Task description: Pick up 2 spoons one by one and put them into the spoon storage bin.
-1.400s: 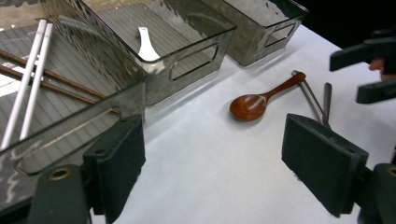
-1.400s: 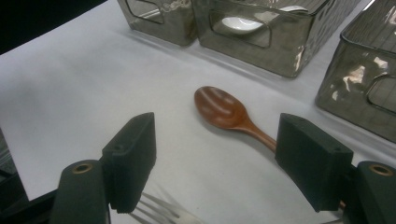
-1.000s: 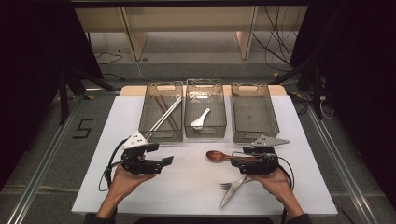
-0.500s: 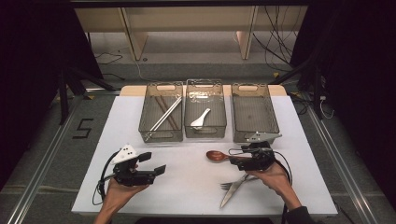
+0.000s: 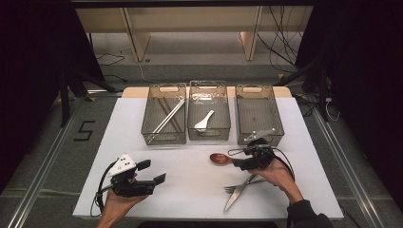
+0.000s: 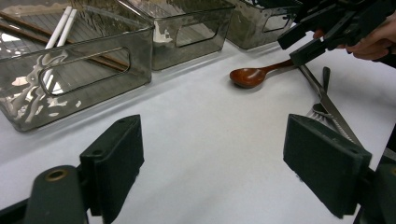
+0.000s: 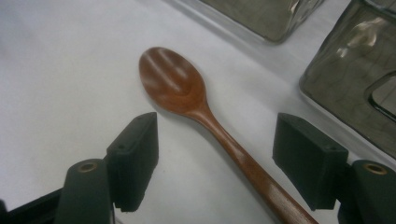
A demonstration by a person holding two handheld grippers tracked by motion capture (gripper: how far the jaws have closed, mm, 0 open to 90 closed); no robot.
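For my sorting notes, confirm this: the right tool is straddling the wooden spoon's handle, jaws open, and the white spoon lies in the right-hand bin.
One slip: the white spoon lies in the middle bin, as the high view shows. The right tool does straddle the wooden spoon, jaws open.

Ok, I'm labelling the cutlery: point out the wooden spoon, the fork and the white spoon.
wooden spoon (image 7: 175, 84), right gripper view, on its bowl
fork (image 5: 231, 188), high view, on its tines
white spoon (image 5: 201, 124), high view, on its bowl, in the middle bin
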